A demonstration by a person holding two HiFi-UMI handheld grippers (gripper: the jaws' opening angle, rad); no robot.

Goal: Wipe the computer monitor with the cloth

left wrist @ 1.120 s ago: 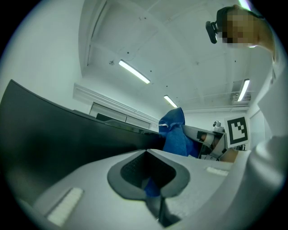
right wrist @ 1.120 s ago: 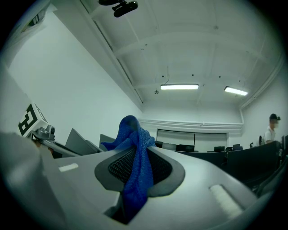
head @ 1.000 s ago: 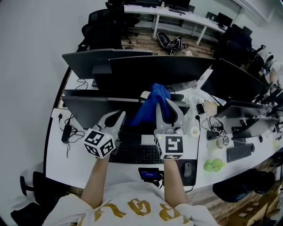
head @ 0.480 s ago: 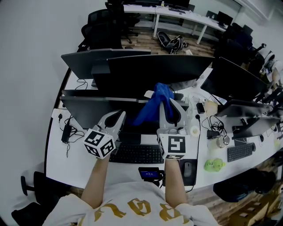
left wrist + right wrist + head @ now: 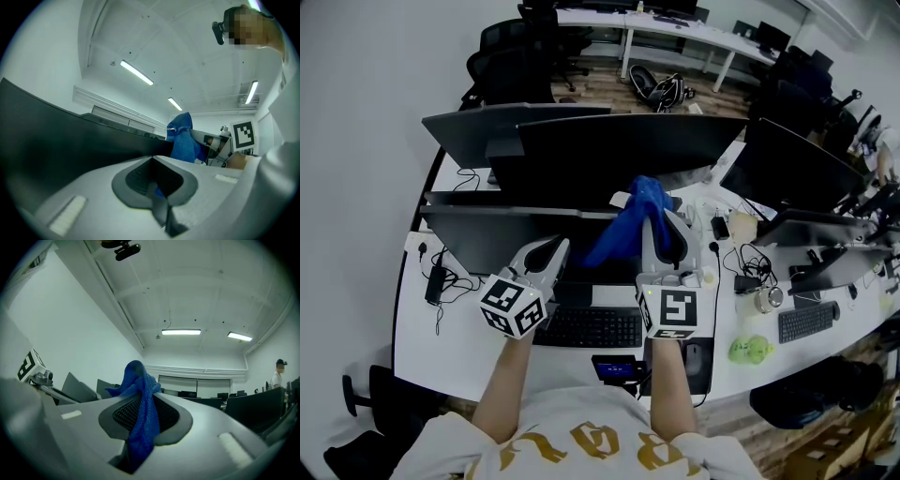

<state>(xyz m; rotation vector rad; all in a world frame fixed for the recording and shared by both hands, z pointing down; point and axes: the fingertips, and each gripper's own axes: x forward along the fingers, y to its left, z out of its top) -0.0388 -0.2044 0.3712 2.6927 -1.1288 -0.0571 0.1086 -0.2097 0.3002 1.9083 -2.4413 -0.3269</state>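
Note:
A blue cloth is pinched in my right gripper, whose jaws are shut on it; the cloth bunches above the jaws and hangs down between them. It is held up by the top edge of the near dark monitor, which stands in front of me with a second monitor behind it. My left gripper hovers in front of the near monitor's left half, jaws shut with nothing between them. In the left gripper view the cloth shows to the right, beyond the monitor's top edge.
A black keyboard lies on the white desk below both grippers, a mouse to its right. More monitors, cables, a green object and a second keyboard crowd the right side. Office chairs stand beyond the desk.
My right gripper with the blue cloth has shifted slightly to the right along the monitor's top edge. The left gripper has hardly moved.

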